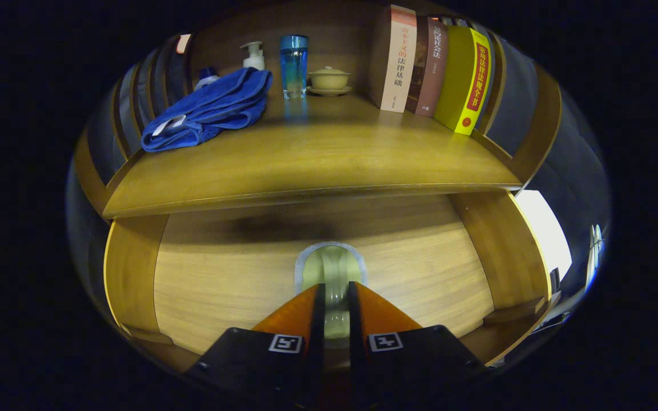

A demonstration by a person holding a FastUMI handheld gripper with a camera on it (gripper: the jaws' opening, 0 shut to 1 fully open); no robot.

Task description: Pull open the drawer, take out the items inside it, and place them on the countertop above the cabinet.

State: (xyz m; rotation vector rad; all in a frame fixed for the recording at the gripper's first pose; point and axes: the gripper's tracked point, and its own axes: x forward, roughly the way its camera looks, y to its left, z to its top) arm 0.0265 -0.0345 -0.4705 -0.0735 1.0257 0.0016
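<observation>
Gripper (336, 294) fingers stand close together on either side of the drawer handle (332, 268), a pale vertical pull on the drawer front (237, 285); they look clamped on it, though the actual contact is hidden behind the finger bodies, so I cannot tell for sure that both press. The handle's lower end disappears between the fingers, and only its upper curve shows just ahead of the tips.

The drawer front looks flush within the cabinet frame (no gap that I can make out), so what lies inside is hidden. A dark shadow falls along its top under the overhanging edge of the countertop (306, 165).

On the countertop, a blue towel (215, 108) lies at the left, partly covering a pump bottle (253, 56) and a blue-capped container behind it. Beside them stand a blue glass (294, 65) and a lidded cup on a saucer (329, 80), then a row of upright books (432, 65) at the right. The front and middle of the countertop are bare.
</observation>
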